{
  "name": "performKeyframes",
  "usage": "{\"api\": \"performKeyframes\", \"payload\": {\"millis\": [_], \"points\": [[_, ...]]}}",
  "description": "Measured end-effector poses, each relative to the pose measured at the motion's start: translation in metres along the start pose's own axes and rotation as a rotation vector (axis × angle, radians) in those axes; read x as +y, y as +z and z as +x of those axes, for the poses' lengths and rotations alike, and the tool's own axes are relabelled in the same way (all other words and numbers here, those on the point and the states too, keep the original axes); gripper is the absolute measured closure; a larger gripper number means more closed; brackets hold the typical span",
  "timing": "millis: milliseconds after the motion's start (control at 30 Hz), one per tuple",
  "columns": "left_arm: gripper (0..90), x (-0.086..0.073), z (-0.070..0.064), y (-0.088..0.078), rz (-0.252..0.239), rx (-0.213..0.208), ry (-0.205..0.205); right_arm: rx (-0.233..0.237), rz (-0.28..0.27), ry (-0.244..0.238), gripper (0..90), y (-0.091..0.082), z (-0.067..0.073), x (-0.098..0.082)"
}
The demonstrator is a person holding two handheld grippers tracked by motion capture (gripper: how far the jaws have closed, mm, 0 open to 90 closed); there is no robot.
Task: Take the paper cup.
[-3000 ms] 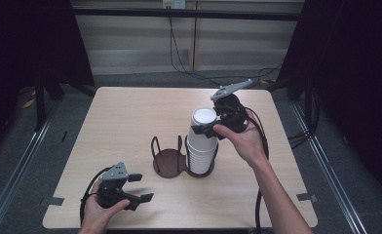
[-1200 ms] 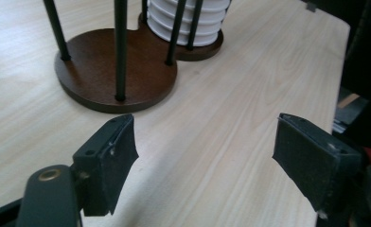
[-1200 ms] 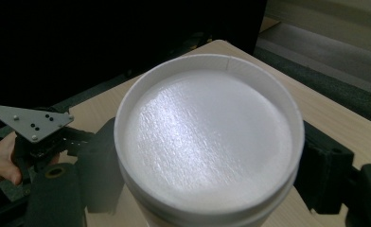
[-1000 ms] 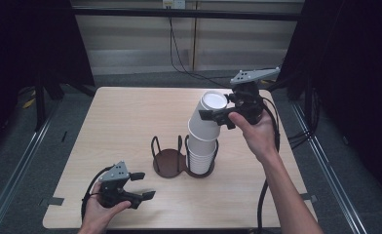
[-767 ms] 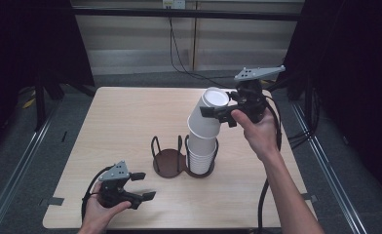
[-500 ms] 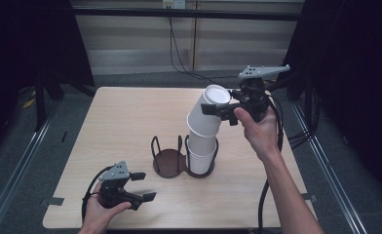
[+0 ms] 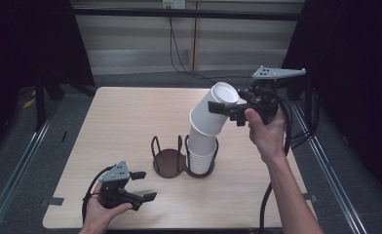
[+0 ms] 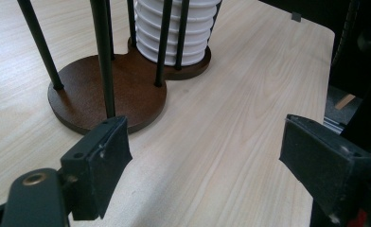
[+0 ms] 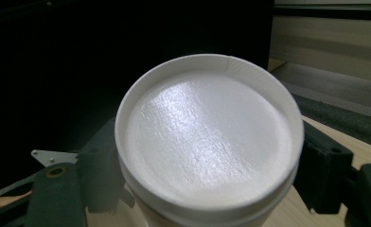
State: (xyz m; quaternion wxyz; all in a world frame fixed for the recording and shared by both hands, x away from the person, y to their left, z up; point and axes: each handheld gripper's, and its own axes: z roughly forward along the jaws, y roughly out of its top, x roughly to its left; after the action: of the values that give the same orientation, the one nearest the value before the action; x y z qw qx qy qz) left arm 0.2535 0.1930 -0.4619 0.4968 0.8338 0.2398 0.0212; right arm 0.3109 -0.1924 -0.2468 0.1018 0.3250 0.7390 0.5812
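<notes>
A stack of white paper cups (image 7: 200,155) (image 8: 174,28) stands upside down in the right ring of a brown two-ring wire holder (image 7: 165,161) (image 8: 105,97). The holder's left ring holds nothing. My right gripper (image 7: 224,105) (image 9: 209,172) is shut on the top cup (image 7: 217,109) (image 9: 207,137). That cup is lifted and tilted right, with its mouth still over the stack. My left gripper (image 7: 144,185) (image 8: 212,165) rests at the table's front left. Its jaws have just been opening, and only bare table lies between them.
The light wooden table (image 7: 130,122) has dark floor and metal rails on both sides. Cables (image 7: 281,141) trail off the right edge. A dark stand (image 8: 363,94) rises beyond the table's far edge in the left gripper view.
My right gripper has risen and swung to the right, pulling the top cup up and tipping it over. The left hand has stayed in place.
</notes>
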Motion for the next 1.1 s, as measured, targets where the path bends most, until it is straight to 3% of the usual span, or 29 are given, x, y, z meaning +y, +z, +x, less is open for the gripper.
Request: {"api": "performKeyframes", "payload": {"millis": [433,800,1100], "points": [[16.2,0.010,-0.003,0.001,-0.033,-0.009,0.005,0.043,-0.026,-0.025,23.9,-0.017,0.020,-0.007],[16.2,0.026,-0.008,0.000,-0.066,-0.038,0.018,0.116,-0.054,-0.029,23.9,-0.015,0.037,-0.016],[17.6,0.041,-0.014,-0.006,-0.122,-0.042,0.057,0.151,-0.024,-0.043,24.0,-0.009,0.055,-0.035]]}}
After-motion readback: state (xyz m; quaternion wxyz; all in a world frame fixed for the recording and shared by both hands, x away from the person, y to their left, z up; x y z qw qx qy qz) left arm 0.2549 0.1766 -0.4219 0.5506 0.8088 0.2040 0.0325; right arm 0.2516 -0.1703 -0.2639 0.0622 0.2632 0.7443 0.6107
